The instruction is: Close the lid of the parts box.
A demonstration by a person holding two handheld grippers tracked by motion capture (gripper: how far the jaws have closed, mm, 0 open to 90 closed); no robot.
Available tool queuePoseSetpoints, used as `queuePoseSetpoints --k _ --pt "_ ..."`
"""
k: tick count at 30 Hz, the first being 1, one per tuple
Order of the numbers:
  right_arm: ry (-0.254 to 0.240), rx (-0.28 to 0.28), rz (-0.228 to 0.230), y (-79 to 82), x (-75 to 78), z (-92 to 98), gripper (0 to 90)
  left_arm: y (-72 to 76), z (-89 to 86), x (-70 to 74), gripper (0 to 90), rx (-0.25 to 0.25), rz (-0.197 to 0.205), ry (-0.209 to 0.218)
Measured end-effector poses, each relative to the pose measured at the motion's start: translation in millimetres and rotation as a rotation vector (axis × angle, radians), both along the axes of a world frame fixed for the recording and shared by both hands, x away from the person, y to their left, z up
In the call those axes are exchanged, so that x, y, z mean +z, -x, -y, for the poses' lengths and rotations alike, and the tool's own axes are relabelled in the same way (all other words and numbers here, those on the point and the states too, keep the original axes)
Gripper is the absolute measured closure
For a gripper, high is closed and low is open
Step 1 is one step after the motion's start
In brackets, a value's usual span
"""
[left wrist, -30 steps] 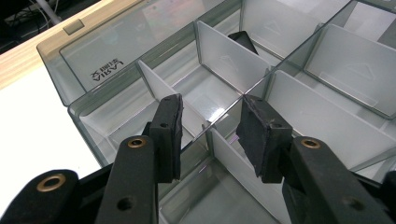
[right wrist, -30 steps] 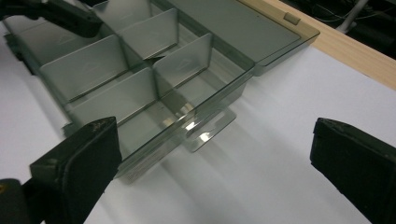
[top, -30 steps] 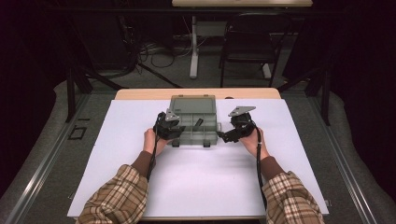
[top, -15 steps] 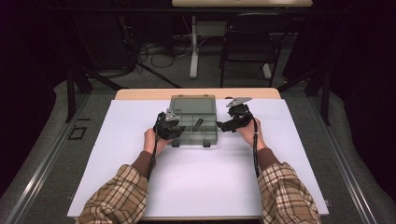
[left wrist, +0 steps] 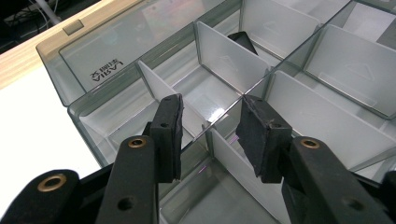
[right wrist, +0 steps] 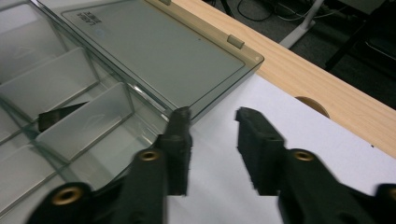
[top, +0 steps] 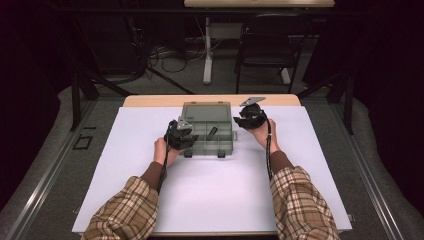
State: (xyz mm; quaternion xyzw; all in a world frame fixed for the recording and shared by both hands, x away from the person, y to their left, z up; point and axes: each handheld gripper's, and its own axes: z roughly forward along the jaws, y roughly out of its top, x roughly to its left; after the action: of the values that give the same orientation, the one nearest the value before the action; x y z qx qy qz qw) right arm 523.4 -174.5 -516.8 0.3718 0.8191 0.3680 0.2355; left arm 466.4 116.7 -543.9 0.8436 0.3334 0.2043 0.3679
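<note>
A clear smoky plastic organiser box point(top: 207, 129), lid laid flat, its label too small to be read, is seen mid-table on white paper point(top: 210, 195) over pale wood. A divider is straddled, untouched, by the half-open left gripper point(left wrist: 210, 133). The right gripper point(right wrist: 212, 140), jaws just narrowed, nothing between, is held beside the box's corner.

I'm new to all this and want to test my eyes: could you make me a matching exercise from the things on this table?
1 left gripper
2 right gripper
3 black piece
4 lid

a lies open, flat
b in a compartment
c astride a divider
d over the white sheet, beside the box

Pairs: 1-c, 2-d, 3-b, 4-a. The right gripper's jaws have just been closing, with nothing between them.
</note>
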Motion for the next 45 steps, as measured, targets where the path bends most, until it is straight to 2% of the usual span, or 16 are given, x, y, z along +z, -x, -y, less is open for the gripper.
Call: queuePoseSetpoints --k 3,7,13,16,20,25,27,30,33,45 --pt "0.010 -0.013 -0.016 -5.5 -3.8 -1.3 81.9 -0.1 0.0 0.0 60.0 -0.001 0.001 0.000" --pt "0.013 -0.026 -0.033 -12.9 -9.8 -4.1 89.5 -0.2 -0.1 0.0 60.1 -0.002 0.001 -0.001" --pt "0.043 -0.029 -0.053 -19.7 -19.7 -11.9 89.9 -0.2 -0.1 0.0 60.2 -0.003 0.001 0.000" --pt "0.041 -0.039 -0.074 -24.1 -25.0 -12.3 89.9 -0.4 -0.4 -0.1 60.3 -0.006 0.002 0.000" --pt "0.047 -0.032 -0.113 -28.4 -29.5 -12.5 90.0 -0.5 -0.6 -0.2 60.4 -0.008 0.002 0.001" --pt "0.067 -0.017 -0.131 -30.3 -34.8 -16.7 89.9 -0.7 -0.7 -0.2 60.6 -0.011 0.002 0.000" --pt "0.082 -0.021 -0.128 -31.1 -36.9 -19.2 90.0 -1.0 -1.0 -0.2 60.8 -0.017 0.004 0.000" --pt "0.057 -0.040 -0.127 -32.0 -39.4 -20.0 90.0 -1.8 -2.7 0.1 62.8 -0.027 0.001 0.012" --pt "0.063 -0.035 -0.131 -32.3 -39.1 -19.3 90.0 -2.0 -2.9 0.7 64.1 -0.031 0.000 0.013" --pt "0.061 -0.035 -0.127 -32.6 -39.6 -19.5 90.0 -2.3 0.7 3.8 62.9 -0.029 -0.003 -0.031"
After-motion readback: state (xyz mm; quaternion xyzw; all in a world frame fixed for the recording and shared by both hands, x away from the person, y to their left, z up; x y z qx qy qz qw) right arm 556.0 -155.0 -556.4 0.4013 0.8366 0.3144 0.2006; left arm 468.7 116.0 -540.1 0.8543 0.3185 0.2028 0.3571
